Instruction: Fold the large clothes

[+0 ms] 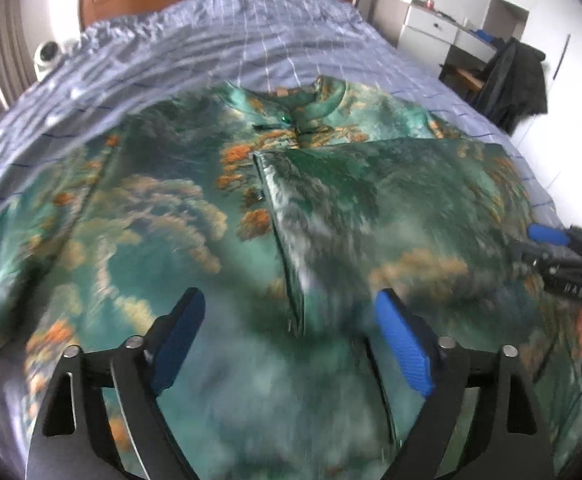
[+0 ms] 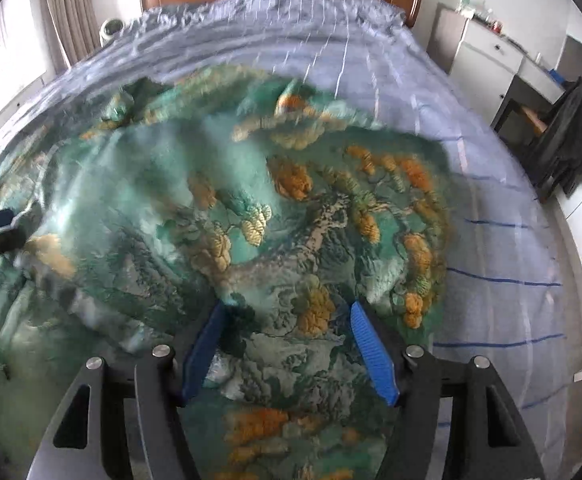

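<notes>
The wide bed with its pale blue checked cover (image 1: pixel 251 40) filled both of my views, and on it lay the large green satin garment printed with orange trees and clouds (image 1: pixel 163 208), one side already folded across its middle. I judged it light, soft and slippery, best pinched at a hem or the folded edge. My left gripper (image 1: pixel 291 334) stood wide over the cloth with nothing between its blue pads. My right gripper (image 2: pixel 287 350) stood moderately apart above the fabric, gripping nothing that I could see. Only the left view showed the collar (image 1: pixel 323 100); the right showed bare cover beyond the garment's edge.
</notes>
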`<state>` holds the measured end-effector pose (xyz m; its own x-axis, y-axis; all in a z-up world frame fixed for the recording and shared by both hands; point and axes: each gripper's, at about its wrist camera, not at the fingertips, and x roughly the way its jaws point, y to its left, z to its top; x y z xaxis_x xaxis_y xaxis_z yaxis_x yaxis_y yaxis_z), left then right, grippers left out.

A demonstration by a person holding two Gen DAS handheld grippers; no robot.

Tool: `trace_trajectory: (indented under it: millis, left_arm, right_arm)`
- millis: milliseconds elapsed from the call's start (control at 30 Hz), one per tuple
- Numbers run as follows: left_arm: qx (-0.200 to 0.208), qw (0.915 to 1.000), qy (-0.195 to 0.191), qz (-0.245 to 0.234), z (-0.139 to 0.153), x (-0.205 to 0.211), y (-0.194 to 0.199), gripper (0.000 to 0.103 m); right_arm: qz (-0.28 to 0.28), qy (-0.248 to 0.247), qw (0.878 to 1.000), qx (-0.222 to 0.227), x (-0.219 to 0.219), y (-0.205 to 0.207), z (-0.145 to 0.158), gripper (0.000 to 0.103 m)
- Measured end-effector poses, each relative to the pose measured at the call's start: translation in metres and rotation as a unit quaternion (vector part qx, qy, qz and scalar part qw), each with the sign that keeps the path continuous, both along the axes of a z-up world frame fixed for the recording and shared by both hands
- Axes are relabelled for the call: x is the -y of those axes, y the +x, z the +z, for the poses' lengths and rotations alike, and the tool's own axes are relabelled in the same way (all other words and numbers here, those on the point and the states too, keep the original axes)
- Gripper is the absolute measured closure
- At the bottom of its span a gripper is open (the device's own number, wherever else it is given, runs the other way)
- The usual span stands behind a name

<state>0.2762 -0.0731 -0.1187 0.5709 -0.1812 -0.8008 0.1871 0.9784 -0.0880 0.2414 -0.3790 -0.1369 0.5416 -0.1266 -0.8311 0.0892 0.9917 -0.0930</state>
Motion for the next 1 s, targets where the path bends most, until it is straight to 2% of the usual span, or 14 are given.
trace_trajectory:
  millis: [100,200,300,467,633,700,800,1000]
  left_arm:
    - [0.01,0.9998,0.012,-0.009,0.007,-0.008,-0.03,0.008]
    - [0.017,0.9983,0.055,-0.007,0.012,-0.014,-0.061,0.005]
    - [0.014,0.997,0.076,0.008,0.014,-0.026,-0.087,0.003]
    - [0.03,0.9975,0.057,0.029,0.026,-0.049,-0.126,0.001]
    - [0.052,0.9979,0.022,0.031,0.039,-0.065,-0.145,0.0]
    - [0.067,0.9965,0.032,0.038,0.041,-0.07,-0.15,0.0]
    - [0.075,0.9924,0.076,0.062,0.039,-0.076,-0.156,0.0]
    - [0.05,0.993,0.061,0.088,0.029,-0.097,-0.166,0.0]
  right_arm:
    - [-0.012,0.004,1.0,0.016,-0.005,-0.026,0.018,0.022]
    - [-0.02,0.019,0.999,0.04,-0.012,-0.062,0.036,0.022]
    - [-0.028,0.019,0.997,0.067,-0.027,-0.101,0.05,0.022]
    - [-0.033,-0.032,0.991,0.124,-0.076,-0.162,0.071,0.022]
    - [0.001,-0.019,0.991,0.132,-0.126,-0.2,0.072,0.021]
    - [0.017,-0.02,0.99,0.136,-0.142,-0.208,0.072,0.021]
    - [0.034,-0.017,0.99,0.137,-0.16,-0.216,0.073,0.021]
    - [0.043,-0.013,0.989,0.139,-0.176,-0.226,0.072,0.021]
